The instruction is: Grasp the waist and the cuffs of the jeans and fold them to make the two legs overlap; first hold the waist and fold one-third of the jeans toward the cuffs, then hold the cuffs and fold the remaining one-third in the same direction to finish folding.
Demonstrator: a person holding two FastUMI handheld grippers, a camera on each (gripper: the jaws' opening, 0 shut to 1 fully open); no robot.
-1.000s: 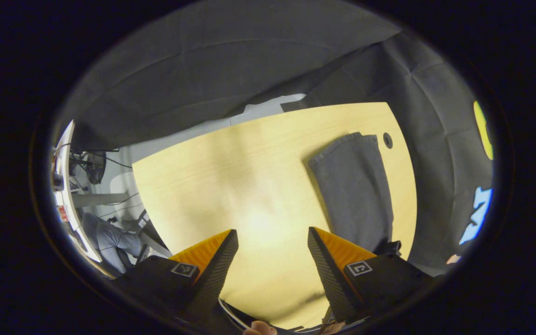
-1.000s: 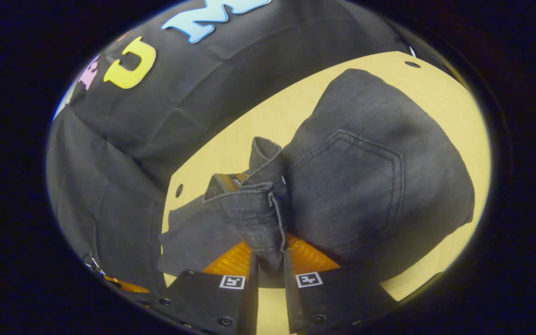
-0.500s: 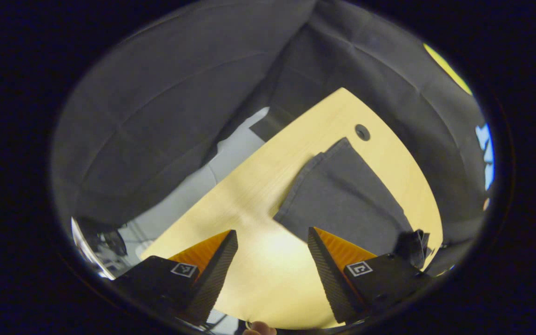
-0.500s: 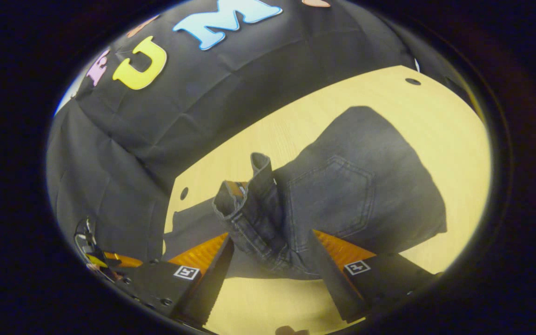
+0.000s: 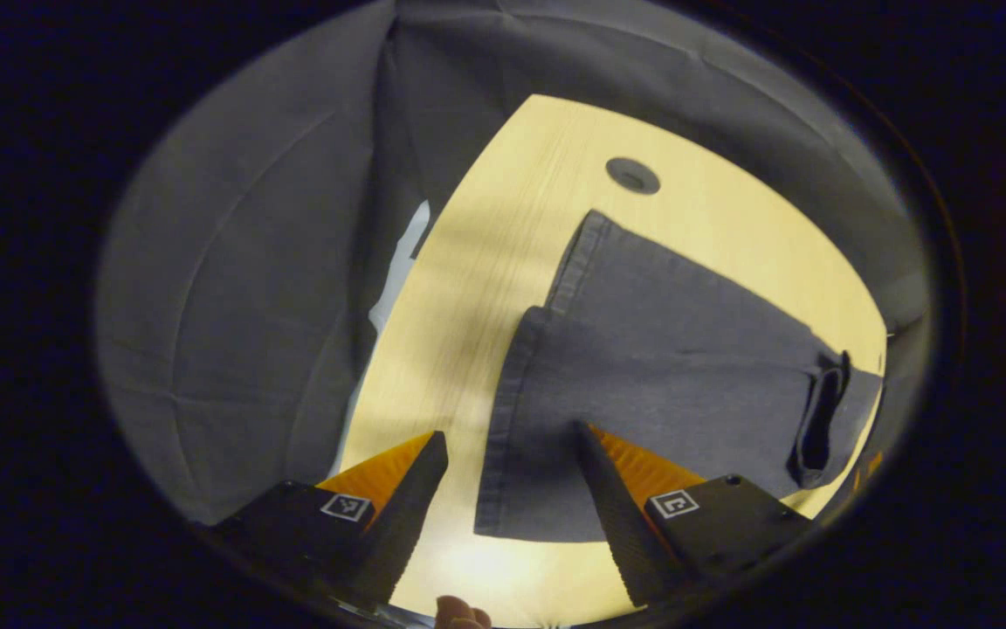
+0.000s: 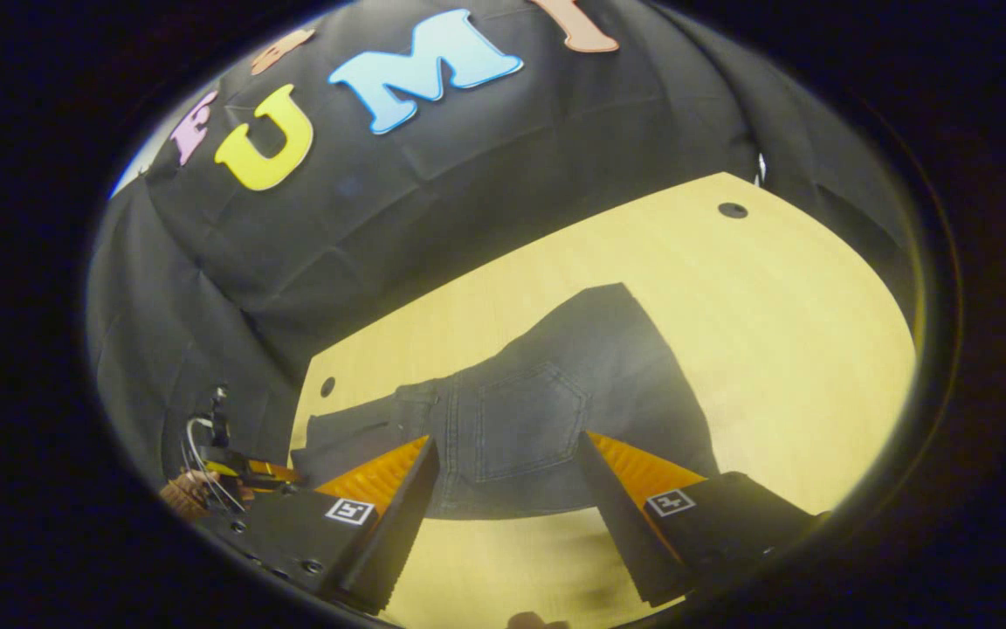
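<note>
Dark grey jeans point(image 5: 660, 384) lie on the pale wood table point(image 5: 503, 245) with their two legs overlapped. The two cuffs point(image 5: 520, 367) lie slightly offset at the near end in the left gripper view. My left gripper point(image 5: 510, 467) hangs open just above that cuff end, holding nothing. In the right gripper view the waist part with a back pocket point(image 6: 525, 419) lies folded flat over the legs. My right gripper point(image 6: 507, 476) is open over the near edge of the jeans point(image 6: 555, 393), with nothing between its fingers. The left gripper and the hand holding it point(image 6: 206, 476) appear at the lower left.
Black cloth walls close in the table on the far sides. A round cable hole point(image 5: 632, 175) sits in the table beyond the cuffs, and two more holes point(image 6: 732, 210) point(image 6: 327, 385) mark the far corners in the right gripper view. Bare wood stretches right of the jeans.
My right gripper opened and let go of the waist, which now lies flat on the legs, then drew back. My left gripper swung toward the cuffs and came closer to them.
</note>
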